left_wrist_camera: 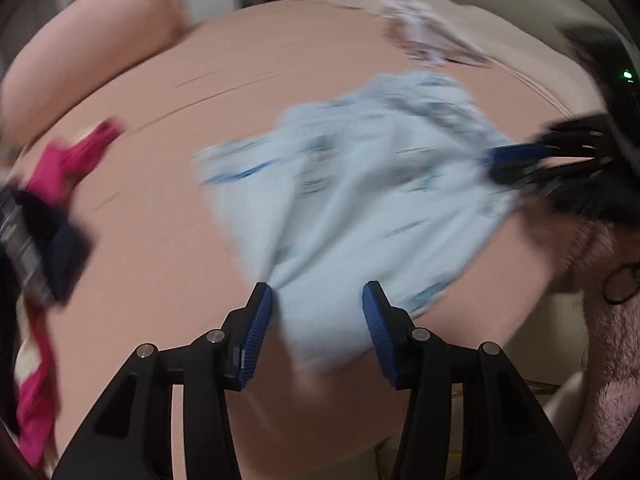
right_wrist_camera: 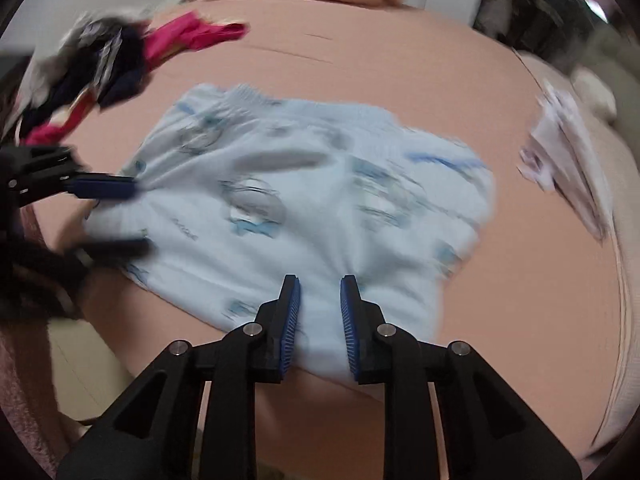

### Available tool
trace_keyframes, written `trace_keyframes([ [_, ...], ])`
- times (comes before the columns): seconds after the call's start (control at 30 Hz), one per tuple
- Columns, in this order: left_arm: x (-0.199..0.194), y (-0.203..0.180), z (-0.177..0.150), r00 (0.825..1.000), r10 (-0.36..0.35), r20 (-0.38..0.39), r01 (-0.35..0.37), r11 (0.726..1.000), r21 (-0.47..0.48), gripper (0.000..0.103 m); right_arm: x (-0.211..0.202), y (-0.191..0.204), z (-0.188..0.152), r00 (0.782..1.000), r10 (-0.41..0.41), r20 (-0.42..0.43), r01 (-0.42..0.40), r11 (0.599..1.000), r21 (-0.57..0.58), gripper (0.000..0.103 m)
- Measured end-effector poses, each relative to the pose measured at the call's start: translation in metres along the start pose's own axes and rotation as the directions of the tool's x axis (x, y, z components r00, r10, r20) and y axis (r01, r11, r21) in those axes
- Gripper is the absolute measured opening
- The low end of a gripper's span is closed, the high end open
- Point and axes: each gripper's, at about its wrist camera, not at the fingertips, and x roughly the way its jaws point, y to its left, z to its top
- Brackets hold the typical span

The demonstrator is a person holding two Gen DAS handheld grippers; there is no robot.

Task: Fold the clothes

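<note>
A peach bed [left_wrist_camera: 168,240] fills both views, with a pillow [left_wrist_camera: 92,48] of the same colour at its head edge. The garment [right_wrist_camera: 304,216], pale blue with a blurred blue and grey print and a ribbed band along its far edge, lies bunched in the middle of the bed, reaching to the near edge. A pile [right_wrist_camera: 100,64] of dark, white and pink clothes sits at the bed's left edge in the right wrist view. A small white patterned cloth [right_wrist_camera: 560,152] lies near the opposite edge, well apart from the garment.

The left gripper [left_wrist_camera: 318,300] has its jaws spread wide, the garment's edge lying between them and brushing the left pad [left_wrist_camera: 258,320]; it grips nothing. The right gripper [right_wrist_camera: 320,296] stands partly open, with a fold of garment bulging into the gap between its pads [right_wrist_camera: 349,320]; motion blur leaves it unclear whether they pinch the fabric.
</note>
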Motion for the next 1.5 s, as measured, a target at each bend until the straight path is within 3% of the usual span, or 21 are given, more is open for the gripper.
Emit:
trace_keyframes([
  [0.1, -0.011, 0.018, 0.015, 0.996, -0.016, 0.088, 0.023, 0.997, -0.080, 0.049, -0.019, -0.031, 0.005, 0.998, 0.041, 0.036, -0.044, 0.996, 0.081, 0.014],
  [0.23, -0.010, 0.003, 0.051, 0.986, -0.013, 0.165, 0.020, 0.999, -0.046, 0.049, -0.028, -0.027, 0.030, 0.994, 0.054, 0.091, -0.059, 0.996, 0.063, 0.016],
  [0.33, 0.017, -0.012, 0.070, 0.990, 0.039, 0.136, -0.042, 0.999, 0.014, 0.049, -0.009, 0.000, 0.058, 0.994, 0.068, 0.080, -0.071, 0.997, 0.039, 0.016],
  [0.43, 0.051, -0.007, 0.077, 0.994, 0.104, 0.037, -0.105, 0.994, 0.029, 0.051, 0.023, 0.022, 0.076, 0.999, 0.053, 0.003, -0.053, 0.998, -0.030, 0.016],
  [0.5, 0.058, 0.012, 0.075, 0.998, 0.058, 0.008, -0.058, 0.998, -0.007, 0.054, 0.041, 0.028, 0.075, 0.999, 0.003, -0.045, -0.007, 0.995, -0.097, 0.016],
  [0.57, 0.051, 0.027, 0.073, 0.999, 0.052, -0.009, -0.053, 0.998, -0.022, 0.056, 0.039, 0.016, 0.072, 0.998, 0.029, -0.052, -0.034, 0.993, -0.110, 0.016],
  [0.6, 0.048, 0.032, 0.073, 0.998, 0.054, -0.013, -0.054, 0.998, -0.022, 0.063, 0.036, 0.002, 0.070, 0.998, 0.035, -0.061, -0.040, 0.995, -0.090, 0.013],
  [0.7, 0.036, 0.035, 0.074, 0.998, 0.064, 0.009, -0.064, 0.998, -0.024, 0.061, 0.024, -0.042, 0.066, 0.993, 0.089, -0.076, -0.089, 0.996, 0.001, 0.006],
  [0.77, 0.022, 0.028, 0.078, 0.997, 0.013, 0.076, -0.010, 0.999, -0.041, 0.061, 0.012, -0.057, 0.066, 0.998, 0.037, -0.043, -0.035, 0.998, 0.048, 0.018],
  [0.83, 0.015, 0.019, 0.084, 0.989, -0.054, 0.138, 0.061, 0.997, -0.051, 0.061, 0.002, -0.058, 0.068, 0.999, 0.034, -0.001, -0.034, 0.997, 0.063, 0.018],
  [0.9, 0.028, 0.007, 0.092, 0.992, -0.043, 0.114, 0.046, 0.999, -0.024, 0.061, 0.000, -0.047, 0.068, 0.995, 0.092, 0.032, -0.095, 0.992, 0.084, 0.019],
  [1.03, 0.067, 0.006, 0.102, 0.999, 0.051, 0.012, -0.052, 0.999, 0.018, 0.062, 0.029, -0.014, 0.071, 1.000, 0.015, 0.002, -0.015, 1.000, 0.022, 0.020],
  [1.1, 0.053, 0.023, 0.105, 0.999, -0.009, 0.039, 0.011, 0.998, -0.066, 0.062, 0.046, -0.017, 0.072, 0.999, -0.029, -0.036, 0.030, 0.999, 0.043, 0.020],
  [1.17, 0.026, 0.031, 0.102, 0.992, -0.062, 0.107, 0.073, 0.992, -0.101, 0.063, 0.039, -0.038, 0.068, 0.998, 0.053, -0.023, -0.049, 0.986, 0.160, 0.022],
  [1.27, -0.002, 0.015, 0.089, 0.989, -0.017, 0.149, 0.021, 0.999, -0.026, 0.063, 0.011, -0.043, 0.060, 0.992, 0.121, 0.033, -0.125, 0.976, 0.179, 0.030],
  [1.4, 0.006, -0.004, 0.075, 0.993, -0.004, 0.121, 0.003, 1.000, 0.004, 0.063, -0.004, -0.027, 0.046, 0.995, 0.081, 0.055, -0.089, 0.982, 0.167, 0.033],
  [1.5, 0.034, -0.005, 0.076, 0.995, 0.088, 0.050, -0.089, 0.995, 0.034, 0.063, 0.014, -0.020, 0.032, 0.999, 0.051, 0.010, -0.052, 0.987, 0.152, 0.033],
])
